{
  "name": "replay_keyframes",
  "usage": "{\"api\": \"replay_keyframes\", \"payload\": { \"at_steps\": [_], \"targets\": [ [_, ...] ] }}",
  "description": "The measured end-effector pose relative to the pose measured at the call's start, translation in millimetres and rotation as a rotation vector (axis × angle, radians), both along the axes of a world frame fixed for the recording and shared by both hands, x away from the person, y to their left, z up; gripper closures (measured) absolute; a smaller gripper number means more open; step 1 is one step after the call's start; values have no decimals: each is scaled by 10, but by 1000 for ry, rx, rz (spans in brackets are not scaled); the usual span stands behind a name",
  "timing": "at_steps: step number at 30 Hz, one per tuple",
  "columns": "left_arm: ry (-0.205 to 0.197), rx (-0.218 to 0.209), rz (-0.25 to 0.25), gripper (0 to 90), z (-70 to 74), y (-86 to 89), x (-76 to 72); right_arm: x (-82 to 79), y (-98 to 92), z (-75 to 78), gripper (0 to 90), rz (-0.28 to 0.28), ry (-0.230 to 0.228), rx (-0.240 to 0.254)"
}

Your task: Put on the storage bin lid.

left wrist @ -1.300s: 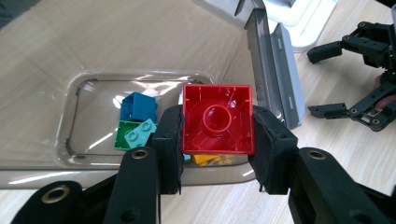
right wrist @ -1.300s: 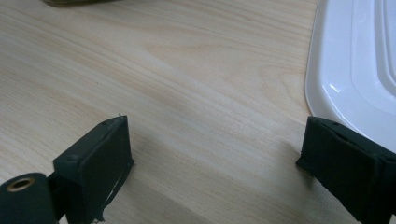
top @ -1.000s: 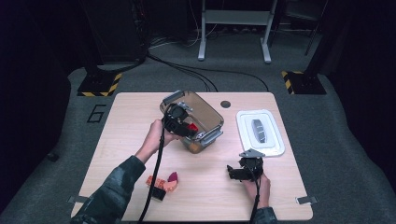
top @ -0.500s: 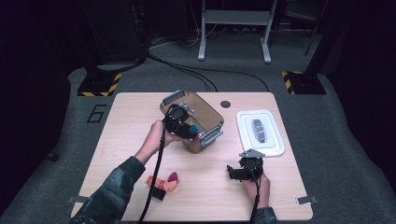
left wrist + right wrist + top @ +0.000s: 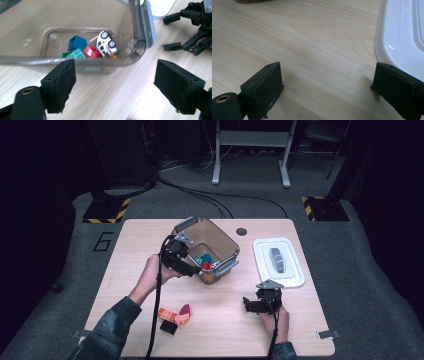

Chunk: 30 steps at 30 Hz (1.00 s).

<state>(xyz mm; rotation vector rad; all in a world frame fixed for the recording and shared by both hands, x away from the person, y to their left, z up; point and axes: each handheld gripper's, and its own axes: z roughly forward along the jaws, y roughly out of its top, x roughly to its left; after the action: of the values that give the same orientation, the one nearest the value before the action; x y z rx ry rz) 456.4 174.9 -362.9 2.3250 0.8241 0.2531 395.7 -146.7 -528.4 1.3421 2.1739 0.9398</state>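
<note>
Left tongs (image 5: 192, 266) have backed off the bin (image 5: 220, 244) toward 7 o'clock since a second ago, and their jaws have just been opening: they stand wide apart now with nothing between them, hovering just outside the near wall. Whatever red bit sat at the jaws earlier is gone from them, and there's a red block (image 5: 91, 52) in the bottom now next to a toy car (image 5: 107, 46) on its side, a blue block (image 5: 76, 43) and a teal one (image 5: 76, 53)

Right tongs (image 5: 252, 305) are parked at about 5 o'clock on the bench (image 5: 130, 245), spread open over bare wood, empty, with the white lid (image 5: 295, 280) just to one side

Next pickings look like the small pile (image 5: 172, 316) at 7 o'clock near the front edge: a few plastic blocks, orange, black and a purplish one. I'd guess light, hard, a bit slick, so pinch flat faces, not corners, one piece at a time, gently or they'll squirt out

Bin is clear stiff plastic with grey latches, probably light enough to scoot if bumped. Plenty of open room between pile and bin; just mind the front edge and the left cable
</note>
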Motion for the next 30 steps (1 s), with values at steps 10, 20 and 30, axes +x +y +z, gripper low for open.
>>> {"api": "replay_keyframes", "payload": {
  "at_steps": [10,20,30],
  "targets": [
    [-40,-2,68,113,-131,406,-261,0,0,0,76,0,0,0],
    [-13,27,121,83,-431,711,-429,-1,1,0,77,-1,0,-1],
    [29,56,136,68,-805,858,-594,-1,2,0,77,-2,-1,-1]
  ]
}}
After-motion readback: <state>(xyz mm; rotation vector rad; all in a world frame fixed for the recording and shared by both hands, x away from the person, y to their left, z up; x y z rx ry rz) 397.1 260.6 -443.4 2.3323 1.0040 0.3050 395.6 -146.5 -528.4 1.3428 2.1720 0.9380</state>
